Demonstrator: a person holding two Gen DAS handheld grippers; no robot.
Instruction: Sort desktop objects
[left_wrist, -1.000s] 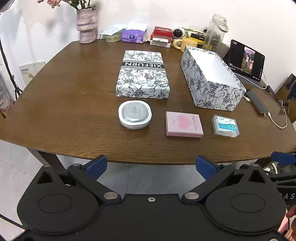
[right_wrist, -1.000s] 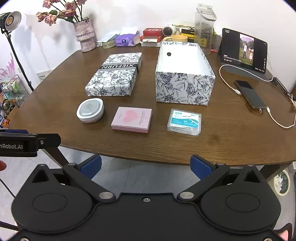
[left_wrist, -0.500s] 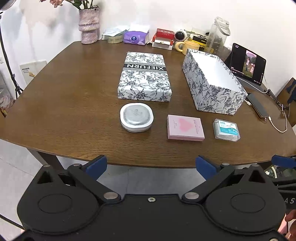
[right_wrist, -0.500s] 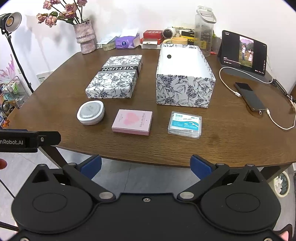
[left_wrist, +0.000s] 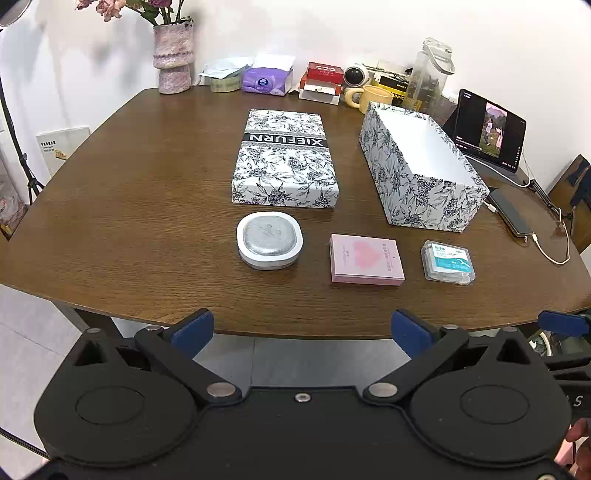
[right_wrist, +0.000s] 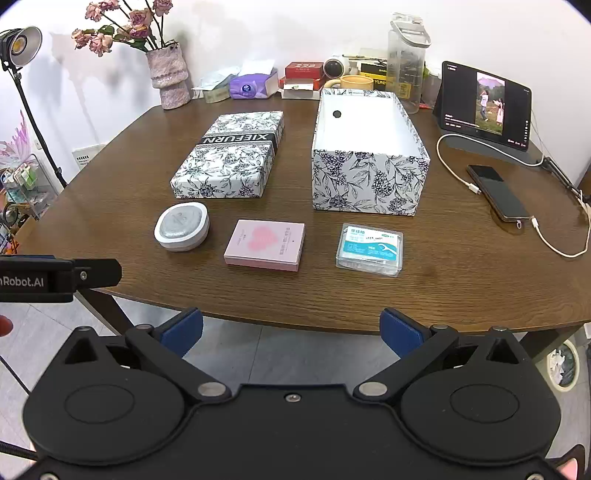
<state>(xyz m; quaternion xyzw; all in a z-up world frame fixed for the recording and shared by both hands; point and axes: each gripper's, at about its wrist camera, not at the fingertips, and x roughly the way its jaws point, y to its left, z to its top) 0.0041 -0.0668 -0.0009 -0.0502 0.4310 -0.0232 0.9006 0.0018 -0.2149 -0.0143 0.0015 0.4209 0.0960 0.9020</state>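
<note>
Both grippers are hovering off the table's (left_wrist: 129, 206) near edge, the left gripper (left_wrist: 301, 326) and right gripper (right_wrist: 291, 326) spread wide, gripping nothing. Left to right near that edge are sitting a round tin (left_wrist: 269, 240), a pink box (right_wrist: 265, 245), a floss case (right_wrist: 369, 249). Farther back are lying the lid (left_wrist: 284, 158), then the open box (right_wrist: 369, 155).

A black band across the flat flowered box lid (left_wrist: 284, 158) reads "XIEFURN", upside down from both cameras. In the right wrist view, the black bar of the left gripper (right_wrist: 55, 280) carries white letters "nRobot.AI", cut off at the frame edge. A yellow-and-black box (right_wrist: 375, 75) at the back shows "YUN", the rest hidden. Print on the pink box (right_wrist: 265, 245) and the clear floss case (right_wrist: 369, 249) is too small to read.
</note>
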